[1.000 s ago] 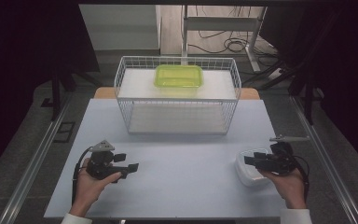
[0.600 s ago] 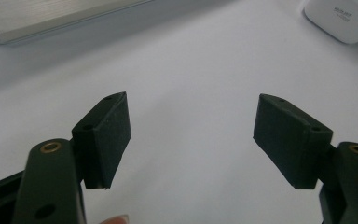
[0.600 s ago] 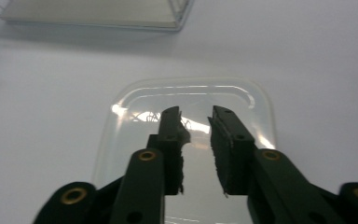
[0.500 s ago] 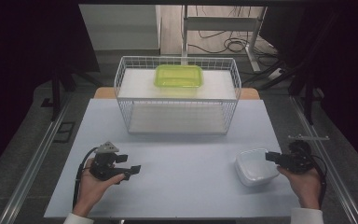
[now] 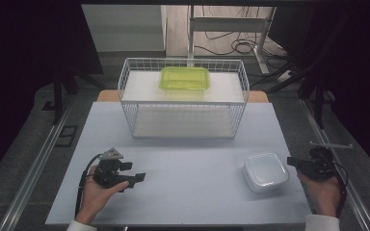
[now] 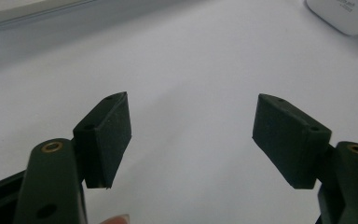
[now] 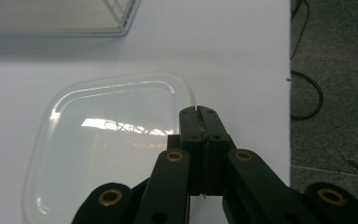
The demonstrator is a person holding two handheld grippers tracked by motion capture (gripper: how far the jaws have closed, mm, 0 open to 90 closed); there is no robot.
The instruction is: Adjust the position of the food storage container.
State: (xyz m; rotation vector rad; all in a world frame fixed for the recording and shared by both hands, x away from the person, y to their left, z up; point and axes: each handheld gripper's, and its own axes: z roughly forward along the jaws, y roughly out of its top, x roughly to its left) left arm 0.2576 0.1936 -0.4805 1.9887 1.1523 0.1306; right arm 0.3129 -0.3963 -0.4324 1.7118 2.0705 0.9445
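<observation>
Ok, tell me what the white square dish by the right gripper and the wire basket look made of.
White square dish: likely translucent glossy plastic, since light glints off its rim. White wire basket: thin coated metal wire in an open grid, probably.

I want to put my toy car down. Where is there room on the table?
Bare patch: between the wire basket, the left gripper and the white dish. Crowded at the right edge, where the right gripper sits beside that dish.

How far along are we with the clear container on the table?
Little looks done: the green container sits on top of the wire rack. The clear container lies on the table, ungripped. In hand: the right gripper has just closed on nothing beside its rim; the left gripper is open over bare table. Gripping and moving it remain.
</observation>
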